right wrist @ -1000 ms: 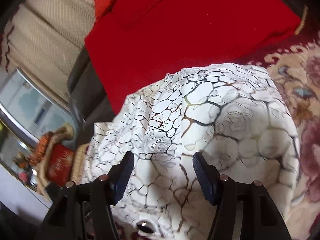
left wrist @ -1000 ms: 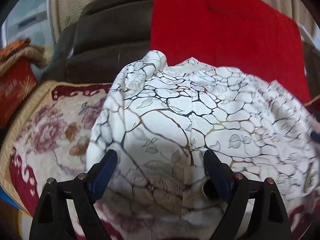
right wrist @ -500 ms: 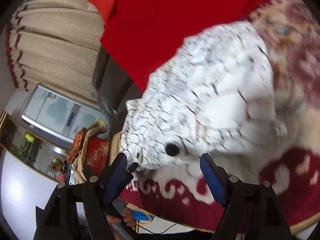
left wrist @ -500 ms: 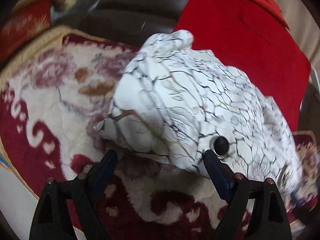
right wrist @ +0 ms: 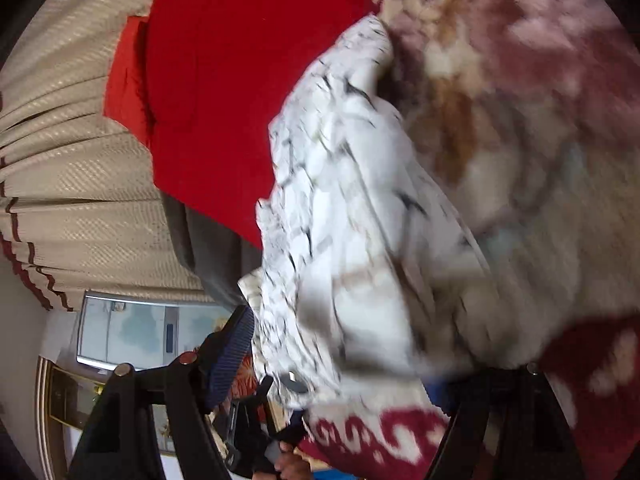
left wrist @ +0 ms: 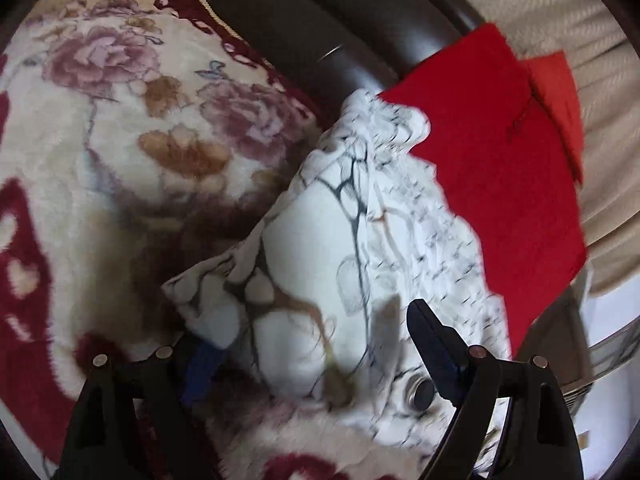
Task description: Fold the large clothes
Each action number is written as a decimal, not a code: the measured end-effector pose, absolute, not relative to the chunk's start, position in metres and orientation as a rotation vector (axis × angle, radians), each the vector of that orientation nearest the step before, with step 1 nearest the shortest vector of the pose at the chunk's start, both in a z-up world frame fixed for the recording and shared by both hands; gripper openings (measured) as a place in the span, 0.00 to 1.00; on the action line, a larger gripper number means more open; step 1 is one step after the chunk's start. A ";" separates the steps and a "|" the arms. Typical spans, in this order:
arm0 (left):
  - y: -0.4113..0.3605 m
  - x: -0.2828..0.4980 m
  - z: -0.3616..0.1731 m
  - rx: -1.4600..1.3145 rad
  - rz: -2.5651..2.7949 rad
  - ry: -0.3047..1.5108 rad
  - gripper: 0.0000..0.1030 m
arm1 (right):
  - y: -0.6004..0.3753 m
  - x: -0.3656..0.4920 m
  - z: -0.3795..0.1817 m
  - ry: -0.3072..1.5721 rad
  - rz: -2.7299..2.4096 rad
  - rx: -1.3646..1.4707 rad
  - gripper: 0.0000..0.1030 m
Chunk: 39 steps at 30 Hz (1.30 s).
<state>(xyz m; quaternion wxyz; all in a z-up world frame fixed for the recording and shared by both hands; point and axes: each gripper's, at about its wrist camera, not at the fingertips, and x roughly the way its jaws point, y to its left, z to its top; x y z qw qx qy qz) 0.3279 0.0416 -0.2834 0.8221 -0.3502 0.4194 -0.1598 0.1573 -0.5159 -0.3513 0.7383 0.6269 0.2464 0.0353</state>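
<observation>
Item: white garment with black crackle print point(left wrist: 340, 248), bundled on the floral blanket point(left wrist: 100, 152), its far end against the red cloth point(left wrist: 500, 168). Your left tongs point(left wrist: 308, 356) and right tongs point(right wrist: 340, 356) both stand apart, straddling its near end, neither clamped. Its long axis runs away from both tongs, equally near each.

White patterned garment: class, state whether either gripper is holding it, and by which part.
Neither holds it. The left gripper and the right gripper stand open astride the white patterned garment's near edge, which lies on the floral blanket.
</observation>
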 end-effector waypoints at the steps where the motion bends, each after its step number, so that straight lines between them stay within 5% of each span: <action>1: 0.041 0.329 -0.284 -0.763 -0.351 0.874 0.85 | -0.517 0.161 -0.352 0.529 0.070 1.375 0.77; 4: 0.042 0.333 -0.283 -0.782 -0.365 0.832 0.81 | -0.521 0.170 -0.355 0.492 0.061 1.404 0.77; 6: 0.042 0.334 -0.281 -0.766 -0.362 0.822 0.55 | -0.523 0.175 -0.355 0.462 0.063 1.407 0.77; 7: 0.041 0.335 -0.280 -0.748 -0.360 0.818 0.50 | -0.523 0.176 -0.353 0.449 0.058 1.392 0.75; 9: 0.042 0.336 -0.279 -0.731 -0.365 0.802 0.39 | -0.519 0.177 -0.346 0.452 0.026 1.322 0.57; 10: 0.042 0.335 -0.278 -0.725 -0.369 0.794 0.36 | -0.516 0.179 -0.344 0.467 0.009 1.283 0.38; 12: 0.042 0.332 -0.272 -0.710 -0.389 0.763 0.26 | -0.512 0.181 -0.338 0.479 -0.004 1.229 0.36; 18: 0.029 0.309 -0.243 -0.598 -0.432 0.684 0.18 | -0.491 0.172 -0.291 0.426 -0.075 0.962 0.24; 26: 0.029 0.288 -0.252 -0.600 -0.413 0.760 0.21 | -0.490 0.149 -0.272 0.422 -0.133 0.837 0.24; 28: 0.031 0.298 -0.267 -0.638 -0.382 0.845 0.41 | -0.496 0.155 -0.280 0.470 -0.116 0.889 0.27; 29: 0.035 0.304 -0.277 -0.686 -0.367 0.895 0.59 | -0.499 0.156 -0.284 0.487 -0.120 0.922 0.28; 30: 0.039 0.309 -0.287 -0.752 -0.364 0.924 0.62 | -0.503 0.155 -0.289 0.495 -0.124 0.961 0.30; 34: 0.043 0.313 -0.289 -0.803 -0.372 0.889 0.69 | -0.511 0.164 -0.298 0.482 -0.116 1.095 0.69; 39: 0.039 0.317 -0.286 -0.814 -0.410 0.836 0.68 | -0.531 0.166 -0.320 0.411 -0.122 1.222 0.68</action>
